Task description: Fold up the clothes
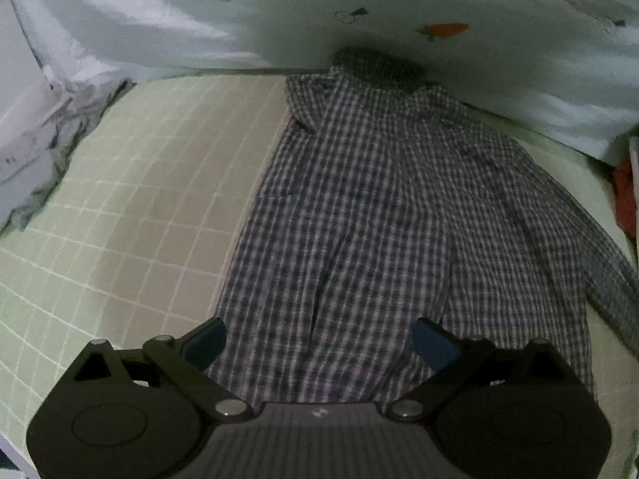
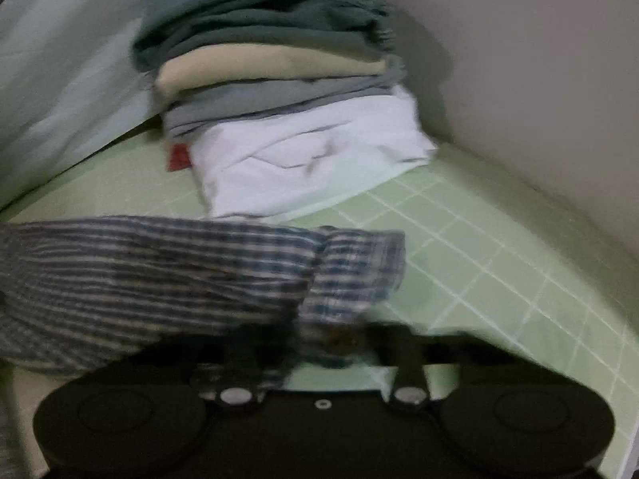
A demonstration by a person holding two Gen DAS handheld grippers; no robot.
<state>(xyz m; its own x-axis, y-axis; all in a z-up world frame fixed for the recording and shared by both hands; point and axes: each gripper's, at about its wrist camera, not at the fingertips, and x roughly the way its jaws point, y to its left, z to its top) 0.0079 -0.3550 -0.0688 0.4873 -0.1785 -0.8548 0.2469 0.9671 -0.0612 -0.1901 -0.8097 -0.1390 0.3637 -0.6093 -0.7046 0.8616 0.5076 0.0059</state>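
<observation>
Fabric of a blue-and-white checked cotton shirt [image 1: 359, 215] lies spread flat on the pale green grid-patterned bedsheet [image 1: 120, 207] ahead of the left claw [image 1: 317, 341], whose jaws stand wide apart above the hem, holding nothing. The right claw [image 2: 339, 337] looks closed on the cuff end of the shirt's sleeve [image 2: 351, 275], with a stack of folded clothes [image 2: 275, 80] beyond it, though blur hides the pads. Judging by this, the sleeve fold is in hand; next the right must carry the cuff across the body.
</observation>
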